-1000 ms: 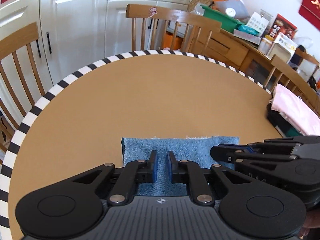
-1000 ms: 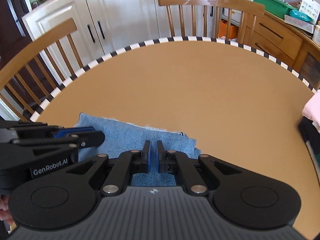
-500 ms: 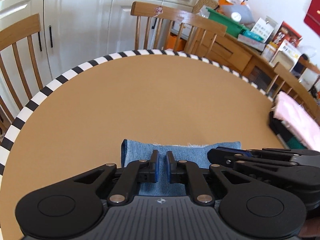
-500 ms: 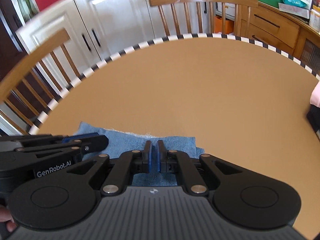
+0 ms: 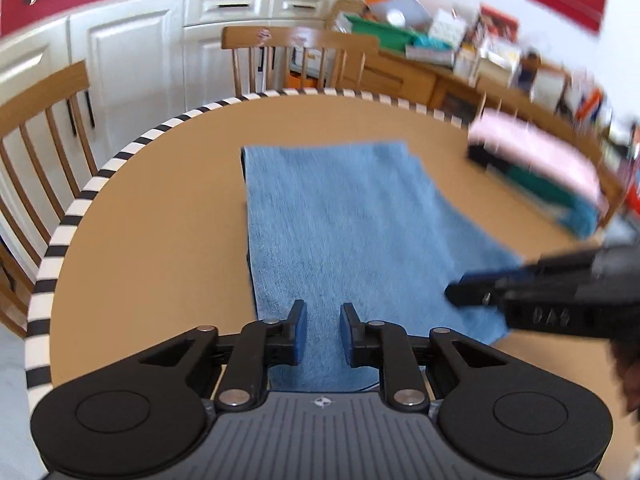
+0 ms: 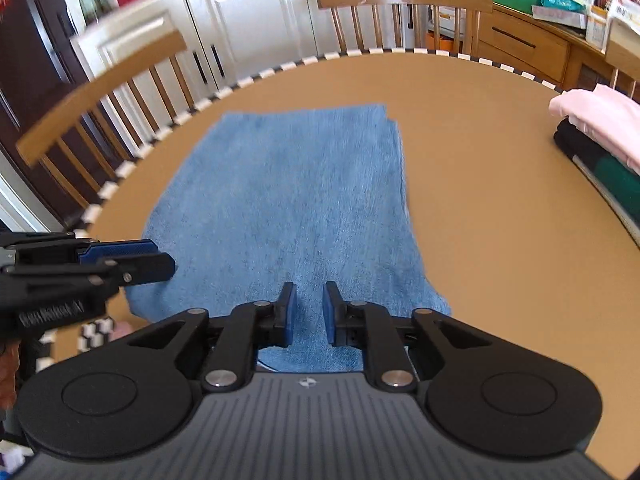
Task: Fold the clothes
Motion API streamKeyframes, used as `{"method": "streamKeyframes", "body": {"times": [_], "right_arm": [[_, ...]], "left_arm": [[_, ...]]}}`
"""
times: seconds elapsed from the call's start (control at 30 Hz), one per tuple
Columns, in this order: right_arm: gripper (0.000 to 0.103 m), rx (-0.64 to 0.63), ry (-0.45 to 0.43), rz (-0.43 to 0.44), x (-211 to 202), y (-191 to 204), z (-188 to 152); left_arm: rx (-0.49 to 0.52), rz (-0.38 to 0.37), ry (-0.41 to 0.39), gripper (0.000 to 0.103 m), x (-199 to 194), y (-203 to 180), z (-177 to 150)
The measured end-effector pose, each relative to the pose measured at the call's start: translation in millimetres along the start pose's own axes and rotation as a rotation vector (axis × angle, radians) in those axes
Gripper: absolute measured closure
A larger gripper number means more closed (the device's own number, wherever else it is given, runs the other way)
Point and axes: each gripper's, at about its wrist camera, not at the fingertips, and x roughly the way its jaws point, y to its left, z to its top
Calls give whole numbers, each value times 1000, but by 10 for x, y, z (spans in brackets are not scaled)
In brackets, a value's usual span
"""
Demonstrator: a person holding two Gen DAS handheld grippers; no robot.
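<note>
Round table (image 5: 160, 240), blue cloth (image 5: 340, 220) flat, tools parted.

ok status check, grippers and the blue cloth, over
Left gripper open, right gripper open, neither holding. Blue cloth flat on table, both poised over its near edge. Folded stack off right, clear.

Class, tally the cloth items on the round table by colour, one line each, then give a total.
Blue cloth: 1
Pink cloth: 1
Black cloth: 1
Green cloth: 1
Total: 4
</note>
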Motion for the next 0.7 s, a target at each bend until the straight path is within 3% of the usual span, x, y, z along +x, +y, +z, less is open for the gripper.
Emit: {"method": "streamKeyframes", "body": {"times": [0.2,0.47,0.63,0.7], "right_arm": [[86,-15,7,-32,132,51,3],[85,10,-6,-9,179,-9,-61],[84,23,-17,-24,179,10,-78],[84,38,-15,-43,174,41,-72]], "left_arm": [[33,11,16,84,154,-6,13],[52,20,11,84,218,-36,6],[29,-1,17,85,202,-1,26],[30,-25,21,80,189,25,43]]}}
